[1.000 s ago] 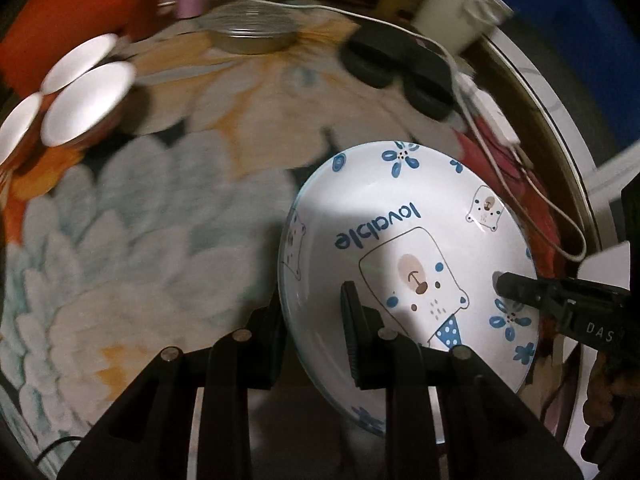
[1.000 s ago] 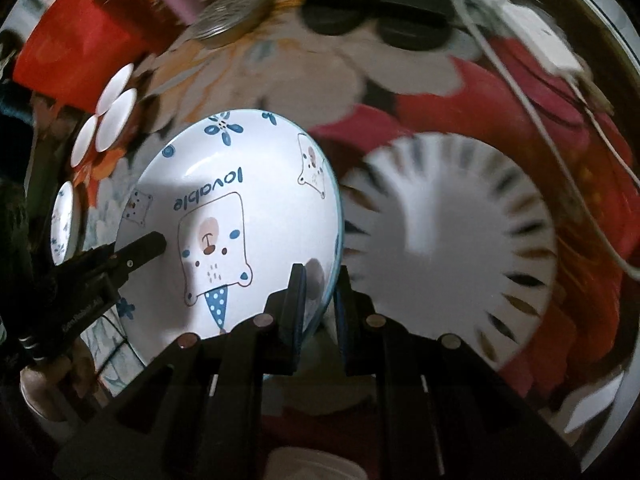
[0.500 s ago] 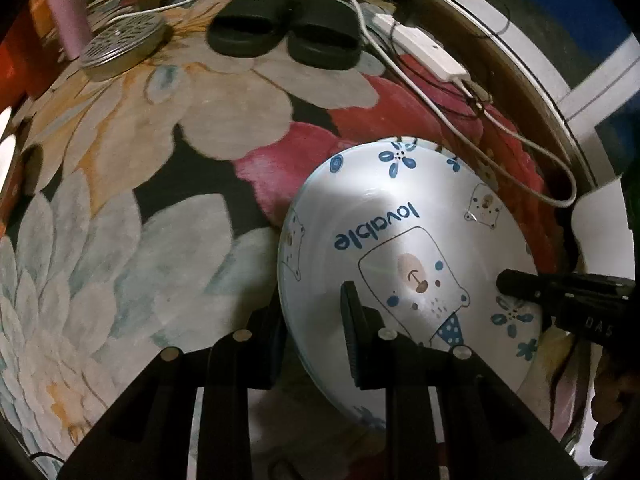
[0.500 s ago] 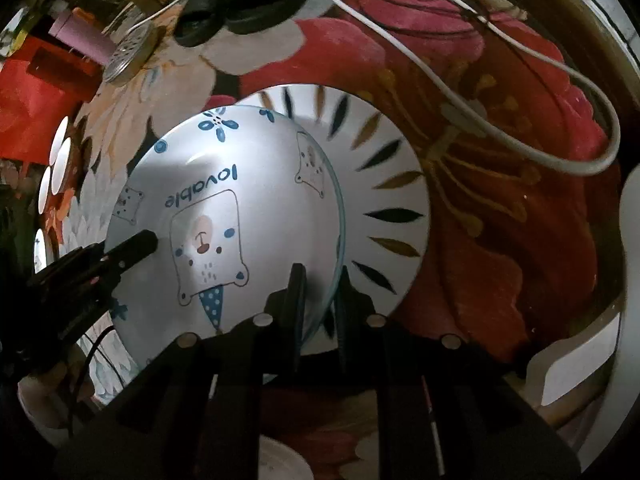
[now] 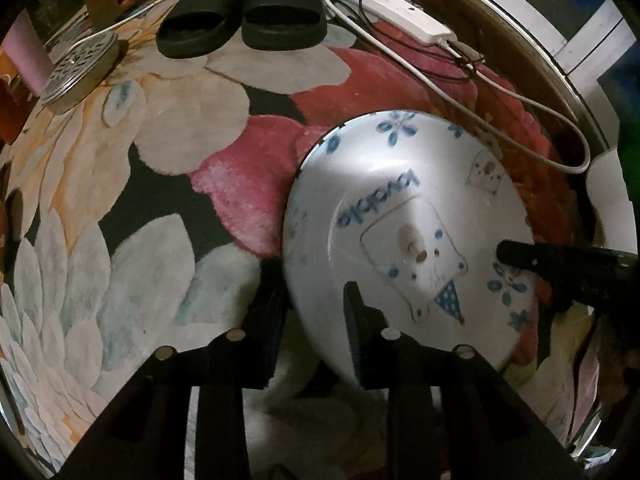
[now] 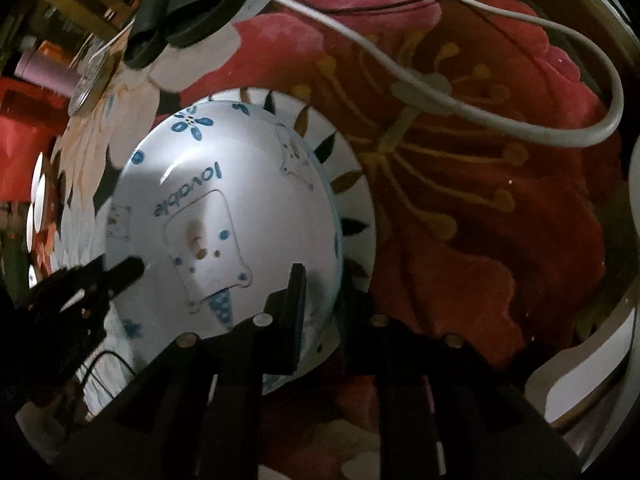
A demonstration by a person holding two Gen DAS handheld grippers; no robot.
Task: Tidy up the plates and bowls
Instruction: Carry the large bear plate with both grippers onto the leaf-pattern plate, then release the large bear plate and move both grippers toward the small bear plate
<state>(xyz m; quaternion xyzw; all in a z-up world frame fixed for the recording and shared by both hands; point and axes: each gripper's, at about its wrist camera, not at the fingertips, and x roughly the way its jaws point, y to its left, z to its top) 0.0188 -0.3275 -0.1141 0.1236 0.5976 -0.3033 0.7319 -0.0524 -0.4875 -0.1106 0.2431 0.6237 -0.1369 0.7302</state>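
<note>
A white plate with a blue bear and the word "lovable" (image 5: 404, 216) is held between both grippers above a flowered rug. My left gripper (image 5: 316, 312) is shut on its near left rim. My right gripper (image 6: 320, 300) is shut on its right rim, and its fingertip shows in the left wrist view (image 5: 516, 254). In the right wrist view the bear plate (image 6: 224, 216) hangs over a white plate with dark leaf marks (image 6: 352, 200) that lies on the rug, mostly hidden beneath it. Several small white bowls (image 6: 38, 196) stand at the far left.
A pair of black slippers (image 5: 244, 20) lies at the back of the rug. A white power strip (image 5: 396, 16) and its cable (image 6: 500, 120) run across the right side. A round metal grille lid (image 5: 76, 68) and a pink cylinder (image 5: 24, 52) sit at back left.
Both grippers have carried the bear plate to the right across the rug. It now covers most of the leaf-marked plate, and the small bowls have left the left wrist view.
</note>
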